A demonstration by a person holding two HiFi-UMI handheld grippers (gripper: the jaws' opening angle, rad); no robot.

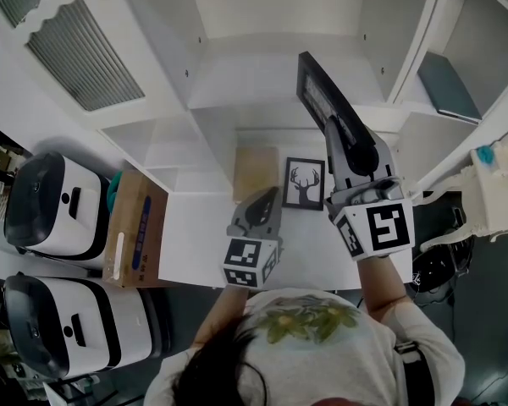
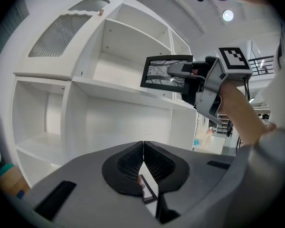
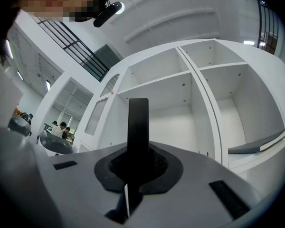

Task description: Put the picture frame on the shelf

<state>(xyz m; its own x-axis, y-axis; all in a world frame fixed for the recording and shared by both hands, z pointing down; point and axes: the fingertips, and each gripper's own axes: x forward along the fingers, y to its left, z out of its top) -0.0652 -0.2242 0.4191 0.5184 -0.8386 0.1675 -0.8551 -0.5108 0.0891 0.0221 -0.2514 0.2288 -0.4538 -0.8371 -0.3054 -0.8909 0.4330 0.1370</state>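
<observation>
My right gripper (image 1: 343,135) is shut on a black picture frame (image 1: 320,98) and holds it up in front of the white shelf unit (image 1: 237,83). In the right gripper view the frame (image 3: 137,122) stands edge-on between the jaws (image 3: 137,163), with the open shelf compartments (image 3: 180,80) behind it. The left gripper view shows the frame (image 2: 165,72) from the side, level with a shelf board (image 2: 114,87). My left gripper (image 1: 258,212) hangs lower over the white counter, its jaws (image 2: 143,163) shut with nothing between them.
A second framed deer picture (image 1: 305,183) and a brown board (image 1: 256,172) stand at the back of the counter. A cardboard box (image 1: 135,227) and two white appliances (image 1: 55,205) are at the left. A grey book (image 1: 447,87) lies on a right-hand shelf.
</observation>
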